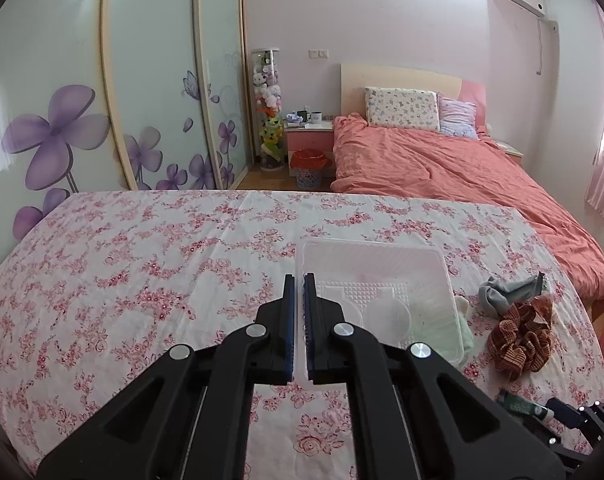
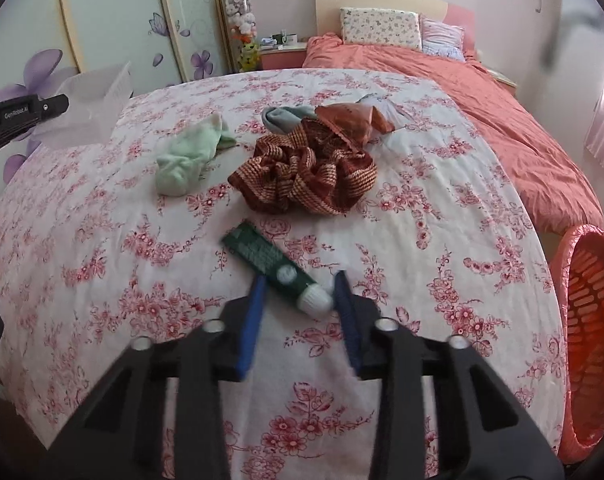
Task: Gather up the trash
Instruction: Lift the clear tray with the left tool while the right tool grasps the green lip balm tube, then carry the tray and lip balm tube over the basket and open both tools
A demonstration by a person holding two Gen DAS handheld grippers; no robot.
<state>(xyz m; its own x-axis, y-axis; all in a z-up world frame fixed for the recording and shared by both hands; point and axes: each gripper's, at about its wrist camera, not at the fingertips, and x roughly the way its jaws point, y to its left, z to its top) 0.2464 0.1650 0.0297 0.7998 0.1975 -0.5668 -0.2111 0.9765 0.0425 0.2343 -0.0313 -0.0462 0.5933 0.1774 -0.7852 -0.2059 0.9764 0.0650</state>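
My left gripper [image 1: 298,280] is shut on the rim of a clear plastic tray [image 1: 382,280] and holds it above the floral tablecloth; the tray also shows at the far left of the right wrist view [image 2: 93,100]. My right gripper [image 2: 299,276] is open, its blue fingers either side of the white cap end of a green tube [image 2: 273,260] lying on the cloth. The tube also shows at the lower right of the left wrist view [image 1: 522,404].
A brown checked cloth [image 2: 306,176], a pale green sock [image 2: 185,156], a grey-blue sock [image 2: 281,118] and a brown wrapper [image 2: 350,118] lie on the table. An orange basket [image 2: 594,340] stands at the right. A bed [image 1: 442,160] and a small bin [image 1: 308,168] are beyond.
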